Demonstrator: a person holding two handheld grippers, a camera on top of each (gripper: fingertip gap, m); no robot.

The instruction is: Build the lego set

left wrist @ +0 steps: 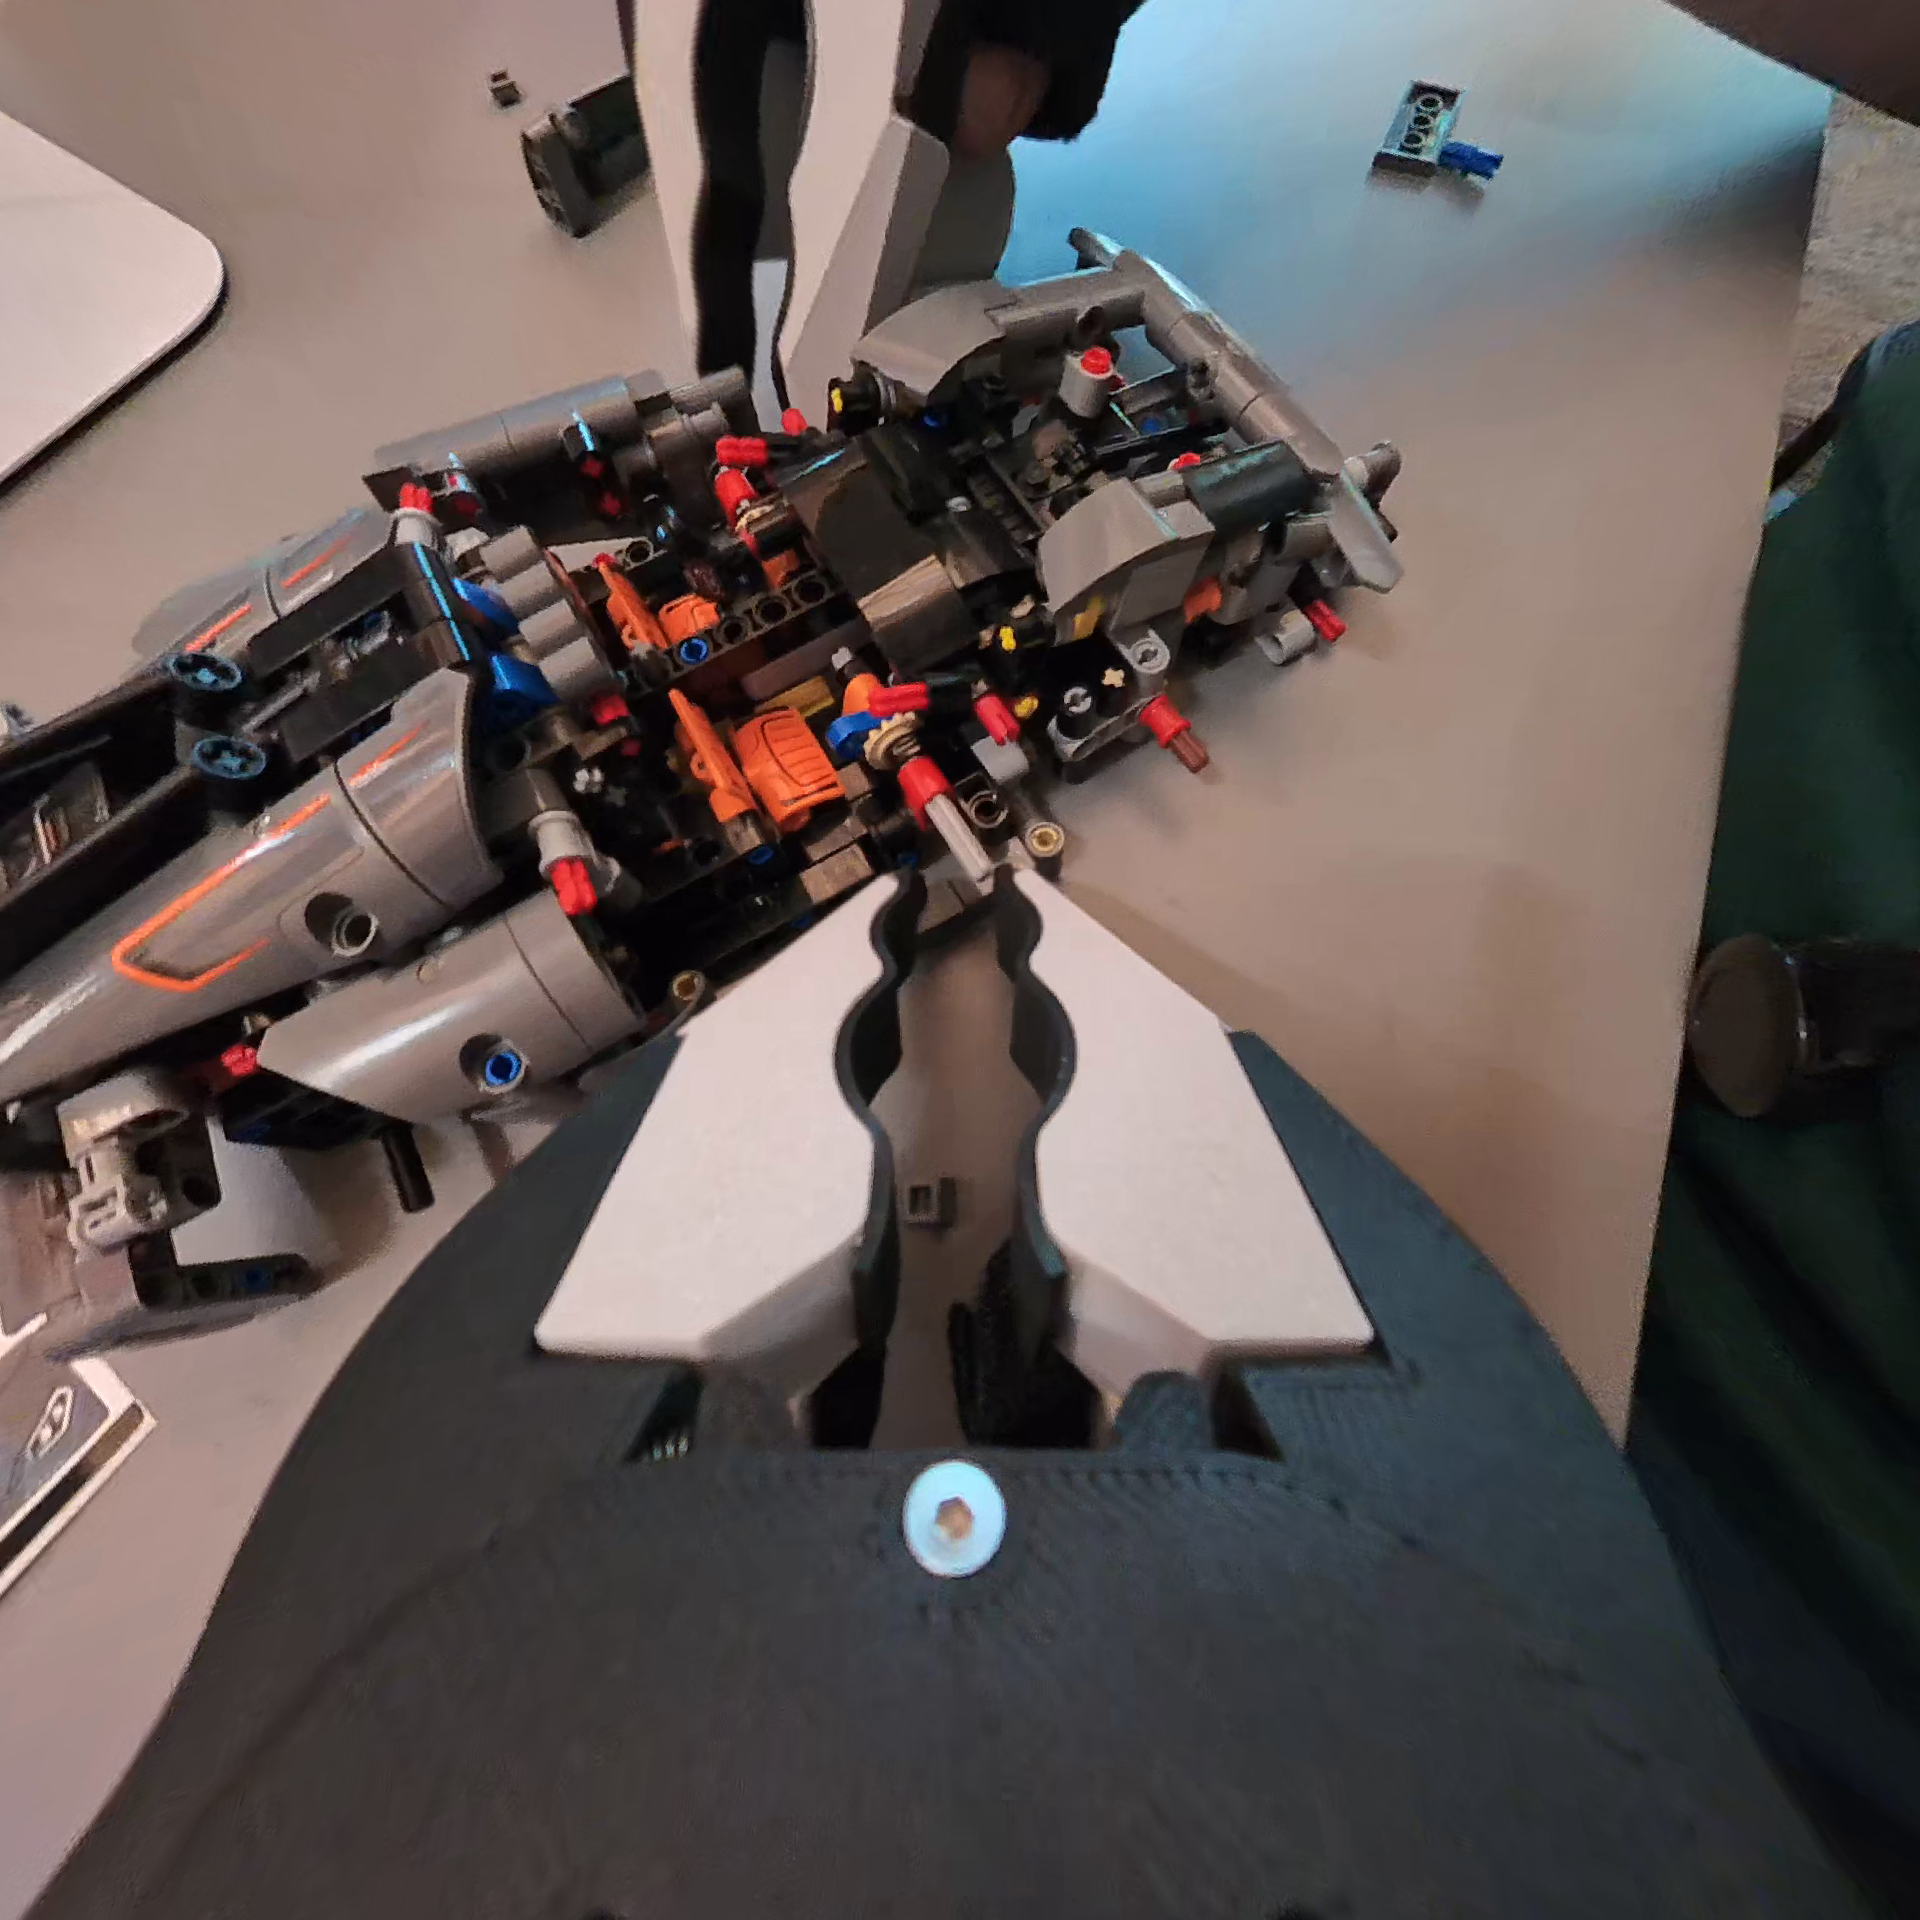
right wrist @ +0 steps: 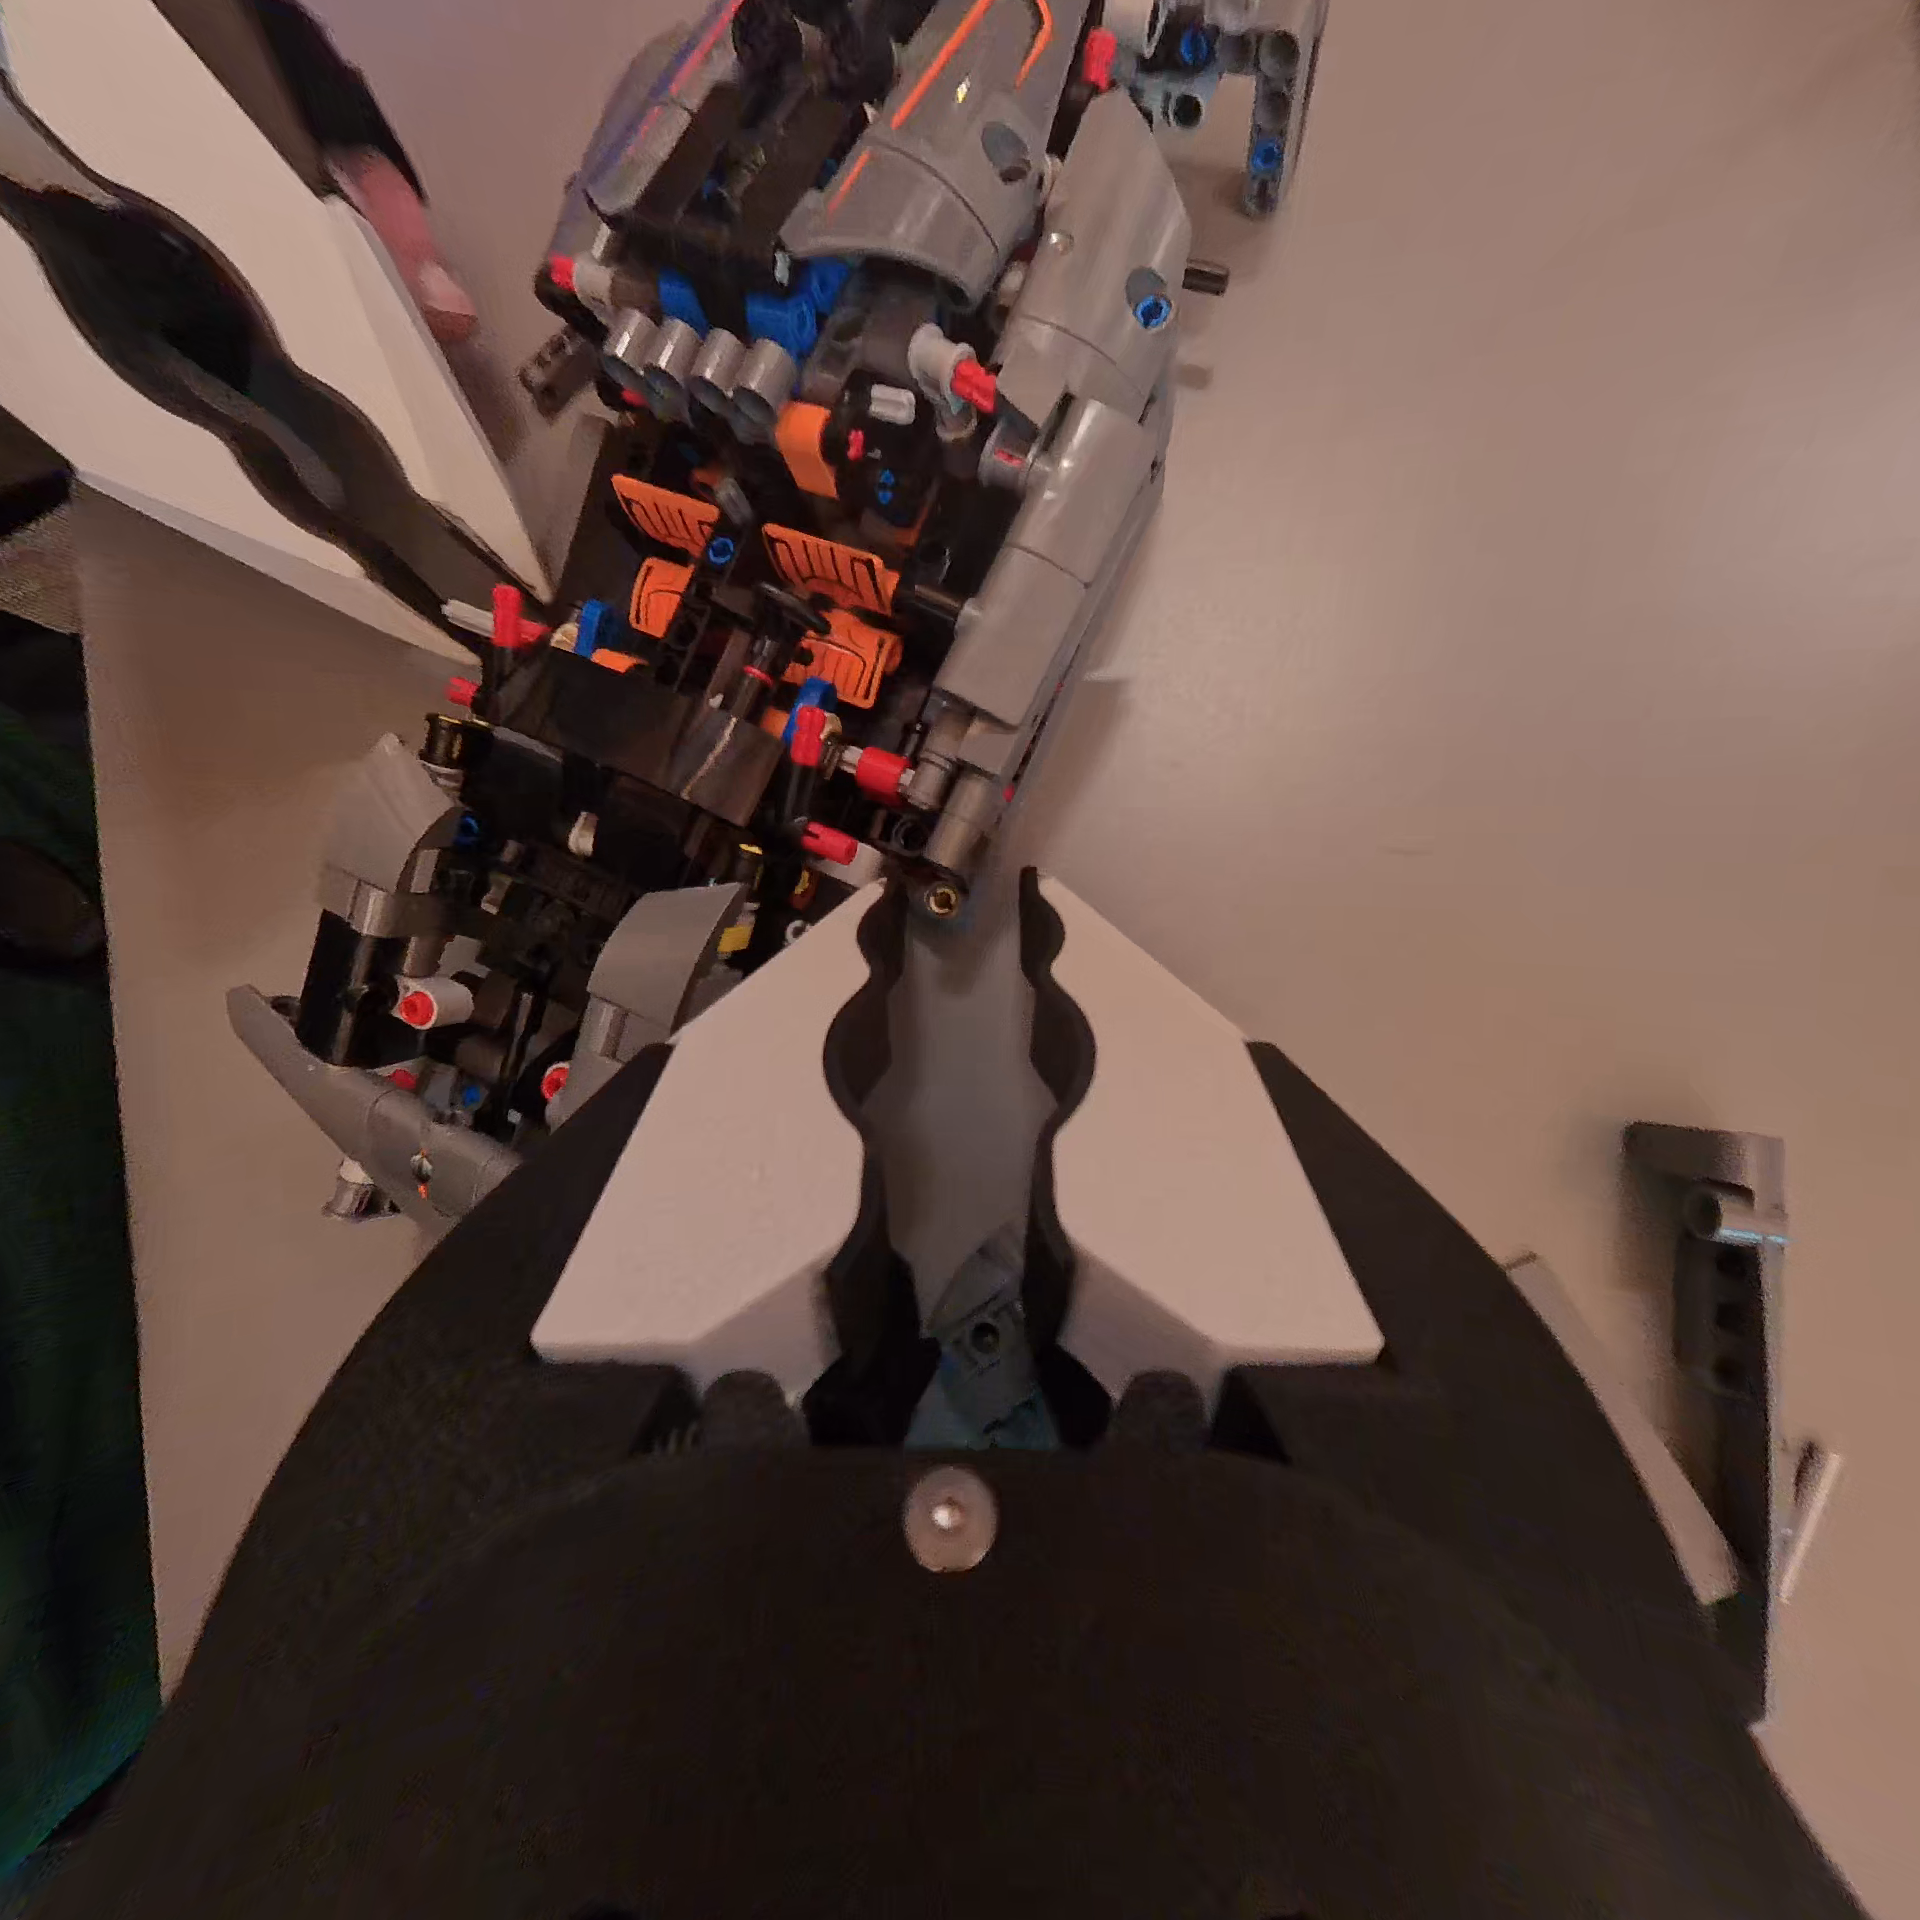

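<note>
Both tools nearly closed, holding nothing I can see: left tool tips at car side, right tool at its other flank, car on counter. Risk: pushing w/ tips could pop red pins just ahead or slide car

table grey | on it: lego car, loose bricks, booklet

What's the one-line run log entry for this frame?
stage: mid-build | lego car on table | left claw at car's edge, narrow gap | right claw likewise | loose grey piece aside
</note>
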